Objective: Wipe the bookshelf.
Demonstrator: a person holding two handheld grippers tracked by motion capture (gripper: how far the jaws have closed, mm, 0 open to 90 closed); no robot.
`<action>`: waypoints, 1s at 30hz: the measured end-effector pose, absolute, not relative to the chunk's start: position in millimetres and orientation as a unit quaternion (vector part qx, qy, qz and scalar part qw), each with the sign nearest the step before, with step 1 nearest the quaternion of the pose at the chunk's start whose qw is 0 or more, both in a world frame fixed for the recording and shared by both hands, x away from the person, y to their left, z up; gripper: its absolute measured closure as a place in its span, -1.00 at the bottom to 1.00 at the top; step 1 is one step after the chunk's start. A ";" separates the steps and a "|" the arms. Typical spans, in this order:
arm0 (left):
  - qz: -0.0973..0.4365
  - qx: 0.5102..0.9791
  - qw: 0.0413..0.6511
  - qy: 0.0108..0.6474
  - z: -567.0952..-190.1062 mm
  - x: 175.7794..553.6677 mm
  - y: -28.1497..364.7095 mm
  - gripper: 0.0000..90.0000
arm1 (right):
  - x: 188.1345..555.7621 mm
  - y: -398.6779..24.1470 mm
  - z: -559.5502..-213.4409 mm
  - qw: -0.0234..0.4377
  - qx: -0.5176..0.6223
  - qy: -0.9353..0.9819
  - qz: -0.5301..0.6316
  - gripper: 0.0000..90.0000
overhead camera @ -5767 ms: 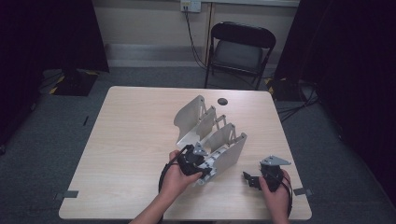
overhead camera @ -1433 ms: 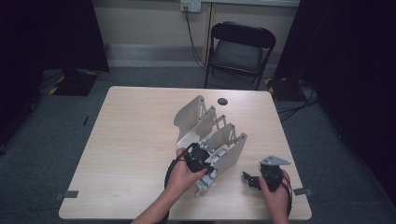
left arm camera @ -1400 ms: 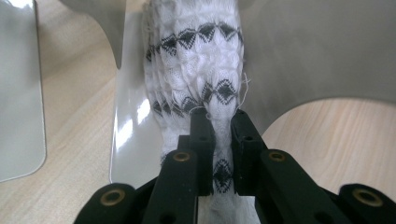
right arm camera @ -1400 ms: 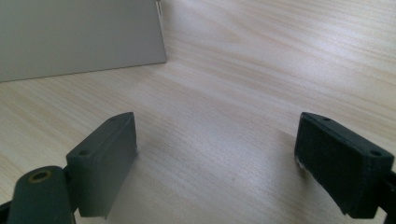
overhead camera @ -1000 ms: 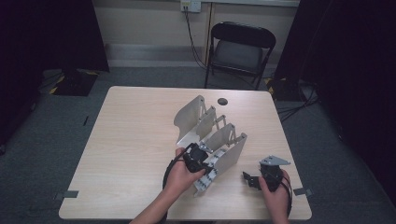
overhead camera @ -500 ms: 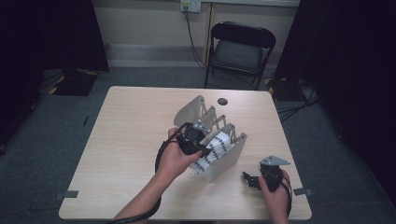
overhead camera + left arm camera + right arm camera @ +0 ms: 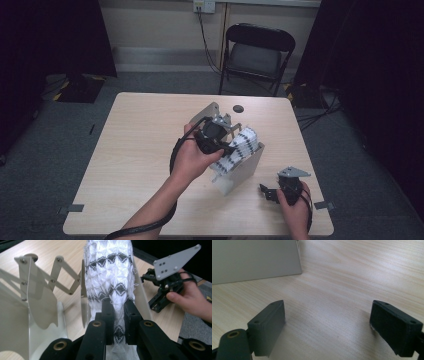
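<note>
Left tool [image 7: 117, 315] pinches the cloth [image 7: 110, 272] by its end: soft, light, floppy. Grip bunched fabric. Right tool [image 7: 327, 327] spread, idle on desk [image 7: 352, 270].

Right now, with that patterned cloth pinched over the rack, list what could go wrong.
1. The left gripper pinches only a narrow fold of the white and black cloth; it may slip free.
2. The cloth hangs between the folding rack's plates, so it could snag on a plate edge or the scissor links.
3. The right gripper rests open on the table, apart from the rack; a tug could drag or tip the rack.
</note>
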State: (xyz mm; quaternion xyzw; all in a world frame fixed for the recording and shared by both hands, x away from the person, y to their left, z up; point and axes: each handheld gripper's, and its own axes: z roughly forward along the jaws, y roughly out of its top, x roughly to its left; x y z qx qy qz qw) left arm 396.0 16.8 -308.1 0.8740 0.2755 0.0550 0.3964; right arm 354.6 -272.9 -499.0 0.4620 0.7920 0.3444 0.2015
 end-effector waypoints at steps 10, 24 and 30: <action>0.058 0.879 0.389 0.269 -312.4 392.1 7.4 0.82 | 354.6 -272.8 -499.0 0.201 0.462 0.792 0.344 -0.73; 0.053 0.884 0.380 0.269 -331.0 392.3 8.3 0.82 | 354.6 -272.8 -498.9 0.201 0.462 0.792 0.344 -0.72; 0.047 0.884 0.378 0.272 -348.8 391.7 8.1 0.82 | 354.5 -272.7 -498.9 0.201 0.463 0.792 0.344 -0.72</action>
